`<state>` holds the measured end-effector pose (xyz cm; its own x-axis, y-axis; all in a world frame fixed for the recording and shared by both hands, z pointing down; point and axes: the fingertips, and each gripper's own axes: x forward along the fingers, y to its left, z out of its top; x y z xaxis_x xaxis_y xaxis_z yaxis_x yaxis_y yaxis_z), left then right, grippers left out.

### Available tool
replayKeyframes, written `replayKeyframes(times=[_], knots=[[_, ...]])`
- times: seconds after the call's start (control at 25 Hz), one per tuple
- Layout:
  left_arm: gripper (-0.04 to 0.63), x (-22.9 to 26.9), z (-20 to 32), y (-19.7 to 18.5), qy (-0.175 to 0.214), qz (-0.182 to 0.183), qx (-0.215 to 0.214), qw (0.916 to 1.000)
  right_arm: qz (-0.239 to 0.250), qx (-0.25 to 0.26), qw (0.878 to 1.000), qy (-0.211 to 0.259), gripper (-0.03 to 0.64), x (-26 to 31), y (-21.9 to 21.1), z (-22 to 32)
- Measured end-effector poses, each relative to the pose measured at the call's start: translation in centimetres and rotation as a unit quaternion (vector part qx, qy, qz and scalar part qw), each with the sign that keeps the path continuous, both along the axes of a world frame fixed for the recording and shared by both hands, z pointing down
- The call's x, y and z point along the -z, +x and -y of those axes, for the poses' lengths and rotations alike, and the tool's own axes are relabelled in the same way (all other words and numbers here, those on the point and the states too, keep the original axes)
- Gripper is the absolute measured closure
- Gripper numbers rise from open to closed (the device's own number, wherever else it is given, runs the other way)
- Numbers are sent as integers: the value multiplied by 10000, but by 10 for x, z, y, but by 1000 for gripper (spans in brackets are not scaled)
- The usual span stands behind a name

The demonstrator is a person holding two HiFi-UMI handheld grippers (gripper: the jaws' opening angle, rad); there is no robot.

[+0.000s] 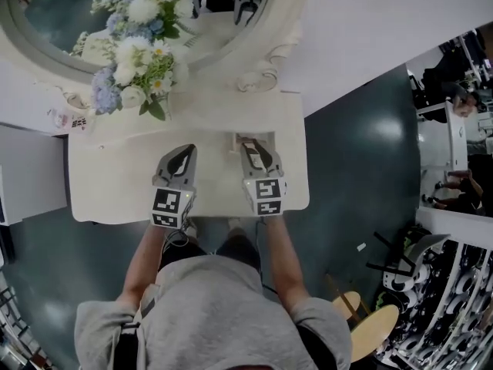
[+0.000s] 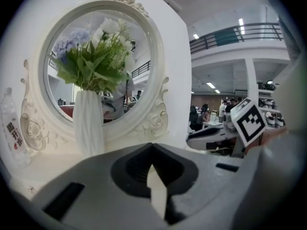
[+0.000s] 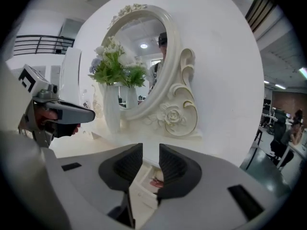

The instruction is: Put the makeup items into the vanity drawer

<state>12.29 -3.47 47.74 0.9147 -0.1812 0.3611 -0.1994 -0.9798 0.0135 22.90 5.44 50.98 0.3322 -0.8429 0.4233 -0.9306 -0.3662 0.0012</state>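
While both grippers hang side by side over the front of the vanity top [image 1: 108, 183], only the right gripper [image 3: 150, 153] has any business with the drawer [image 3: 138, 191]. Its jaws stand apart with a clear gap and nothing pressed between the pads. Through that gap, just below and ahead of the fingertips, the small drawer lies open with a reddish makeup item [image 3: 156, 182] resting inside it. Released directly above the open compartment, the gripper appears to have nothing to carry, and the item sits where the task wants it. That is a judgement, since the jaws hide the rest of the drawer's inside. No other makeup item shows on the top near either gripper.

The left gripper [image 2: 152, 150] is beside the right one, on its left and apart from it. Its jaws are clenched with the tips meeting; only a thin sliver of pale tabletop shows behind them and no object is caught. It probably waits closed and aside so the right one has room at the drawer. Well beyond its tips stand the white vase [image 2: 88, 126] of flowers and the oval mirror [image 2: 139, 47], with a bottle [image 2: 12, 131] far to its left.

With the drawer open, pushing it shut seems the likely remaining step, and the right gripper is the nearer one for that.
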Motion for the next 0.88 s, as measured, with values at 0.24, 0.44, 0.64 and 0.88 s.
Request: replayKeyframes(times=[0.24, 0.44, 0.64, 0.88], knots=[[594, 46, 5, -17, 310, -315, 187, 9988, -359, 186, 9981, 463, 581, 58, -26, 4], [594, 76, 9, -31, 566, -492, 275, 9968, -586, 302, 9951, 737, 598, 95, -37, 6], [594, 91, 12, -40, 689, -598, 365, 9952, -715, 310, 9928, 907, 598, 114, -42, 6], [594, 96, 12, -45, 745, -659, 398, 9942, -744, 315, 9918, 987, 598, 120, -45, 7]])
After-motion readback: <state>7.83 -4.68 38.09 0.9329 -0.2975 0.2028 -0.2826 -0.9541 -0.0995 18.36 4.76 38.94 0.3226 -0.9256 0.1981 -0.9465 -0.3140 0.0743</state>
